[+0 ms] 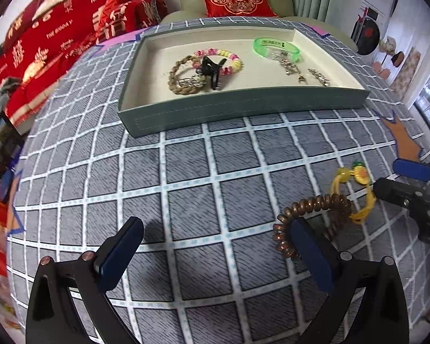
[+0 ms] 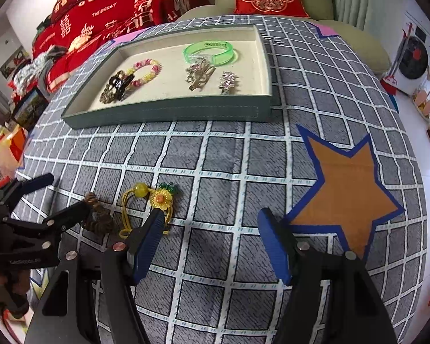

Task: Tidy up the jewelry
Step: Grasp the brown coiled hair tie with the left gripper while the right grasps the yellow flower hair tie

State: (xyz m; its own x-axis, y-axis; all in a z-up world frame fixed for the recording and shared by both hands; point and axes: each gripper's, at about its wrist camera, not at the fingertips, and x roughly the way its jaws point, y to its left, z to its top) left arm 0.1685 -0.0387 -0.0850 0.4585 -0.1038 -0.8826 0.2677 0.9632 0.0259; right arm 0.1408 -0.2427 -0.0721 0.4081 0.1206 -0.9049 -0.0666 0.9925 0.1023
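Beyond both pairs of tongs, at the far side of the grey checked cloth [image 2: 215,154], we see the grey-green tray [image 1: 243,109] with its cream lining. Inside it lie a braided rope bracelet [image 1: 177,77], a pink-and-yellow beaded bracelet [image 1: 232,60] and a black claw clip [image 1: 210,70] bunched together at one end, and toward the other end a green translucent bangle [image 1: 275,47] and two small metallic pieces [image 1: 291,67] — too small for us to name more closely. Two things remain on the cloth well short of the tray: a brown spiral hair tie [image 1: 309,209] and, touching it, a yellow cord hair tie with a sunflower charm [image 2: 160,199]. Our left gripper [image 1: 215,255] stands wide open and holds nothing; the brown coil lies at its right finger [image 1: 312,255], partly hidden behind the blue pad, outside the gap rather than within it. Our right gripper [image 2: 212,243] is likewise spread wide and empty — its left finger [image 2: 146,243] lies over the near loop of the yellow cord, and we cannot tell whether it presses on it. An orange star with a blue border [image 2: 347,189] marks the cloth just beyond its other finger, nearer us than the tray.
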